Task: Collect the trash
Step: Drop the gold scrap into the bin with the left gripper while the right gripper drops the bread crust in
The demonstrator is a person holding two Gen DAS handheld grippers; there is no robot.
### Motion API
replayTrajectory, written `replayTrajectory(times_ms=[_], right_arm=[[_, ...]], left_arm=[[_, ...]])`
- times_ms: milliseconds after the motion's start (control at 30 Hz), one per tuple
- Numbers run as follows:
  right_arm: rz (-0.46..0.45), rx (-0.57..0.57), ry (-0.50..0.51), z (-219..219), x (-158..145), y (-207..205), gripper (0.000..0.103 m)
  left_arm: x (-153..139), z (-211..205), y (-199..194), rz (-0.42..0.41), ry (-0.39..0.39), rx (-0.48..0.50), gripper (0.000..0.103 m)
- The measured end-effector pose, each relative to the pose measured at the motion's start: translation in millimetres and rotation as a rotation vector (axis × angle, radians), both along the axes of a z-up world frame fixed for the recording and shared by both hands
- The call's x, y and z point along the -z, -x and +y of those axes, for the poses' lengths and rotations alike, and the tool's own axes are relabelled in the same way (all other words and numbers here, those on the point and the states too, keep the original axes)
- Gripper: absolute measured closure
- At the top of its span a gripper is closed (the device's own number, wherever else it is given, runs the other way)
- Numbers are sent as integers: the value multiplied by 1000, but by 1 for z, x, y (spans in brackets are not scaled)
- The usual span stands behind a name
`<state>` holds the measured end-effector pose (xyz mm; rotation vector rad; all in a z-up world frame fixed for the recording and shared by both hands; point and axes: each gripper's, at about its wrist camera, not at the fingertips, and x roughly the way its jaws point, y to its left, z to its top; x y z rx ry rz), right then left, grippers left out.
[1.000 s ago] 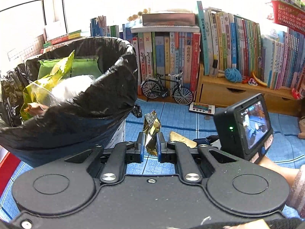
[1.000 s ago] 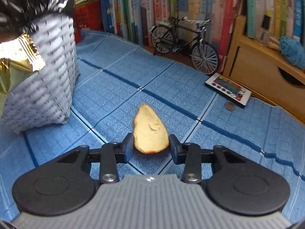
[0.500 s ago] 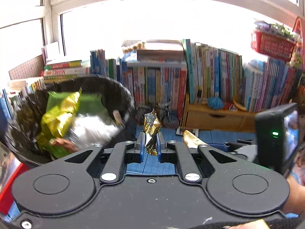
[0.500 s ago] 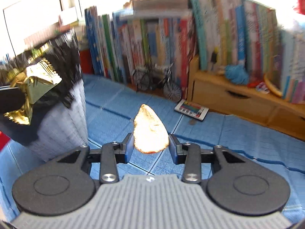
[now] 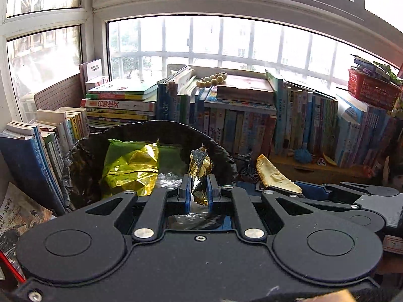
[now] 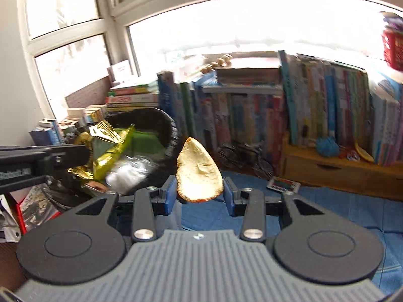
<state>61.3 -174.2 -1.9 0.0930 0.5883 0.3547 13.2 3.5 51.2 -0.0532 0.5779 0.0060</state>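
My left gripper (image 5: 197, 192) is shut on a crumpled gold foil wrapper (image 5: 199, 166), held over the near rim of the black-lined trash bin (image 5: 83, 156). Green and yellow snack bags (image 5: 133, 166) fill the bin. My right gripper (image 6: 199, 193) is shut on a pale curved peel (image 6: 199, 173), raised above the blue floor mat to the right of the bin (image 6: 151, 118). In the left wrist view the peel (image 5: 273, 176) and the right gripper (image 5: 289, 191) show at the right. The left gripper's arm (image 6: 37, 162) with its gold wrapper (image 6: 78, 171) crosses the right wrist view's left side.
Rows of books (image 5: 252, 125) line the window wall behind the bin. A toy bicycle (image 6: 246, 156), a remote (image 6: 283, 185) and a wooden shelf (image 6: 340, 173) stand on the right. A red basket (image 5: 372, 90) sits on the books. More books (image 5: 32, 156) crowd the bin's left.
Both grippers have risen with their loads and moved toward the bin. The views now look over the bin's rim to the windows; the grips are unchanged.
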Motion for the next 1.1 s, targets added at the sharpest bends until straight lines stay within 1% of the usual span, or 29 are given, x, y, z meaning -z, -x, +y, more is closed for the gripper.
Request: replayTrajectory(times_ms=[67,233,467,533,600,667,700,733,767,800,900,1000,1100], right_arm=[[-10,-26,0,14,-7,1,59],[-22,-77,0,43,-17,-3,59],[11,-110,7,67,-11,-16,59],[24,-114,6,72,-7,-22,58],[35,-119,10,77,-4,-27,58],[40,-124,20,82,-3,-30,57],[42,-128,24,84,-3,-32,53],[44,-129,26,86,-2,-33,53],[43,-125,25,87,-3,-33,41],[42,-130,20,87,-3,-33,37],[34,-118,21,85,-5,-32,33],[36,-114,23,81,-5,-32,28],[29,-111,31,79,-6,-30,26]], left_arm=[[1,13,-3,1,2,-22,91],[12,39,-12,42,12,-62,91],[31,60,-25,98,36,-105,91],[35,63,-29,110,40,-106,90],[38,66,-33,120,48,-110,86],[40,68,-35,129,55,-115,86],[41,70,-36,131,61,-115,84],[41,71,-37,133,70,-114,80],[41,72,-37,134,79,-119,75],[40,73,-37,132,79,-133,68],[40,77,-37,130,70,-151,57],[39,79,-36,133,87,-146,52],[37,78,-34,135,79,-145,47]])
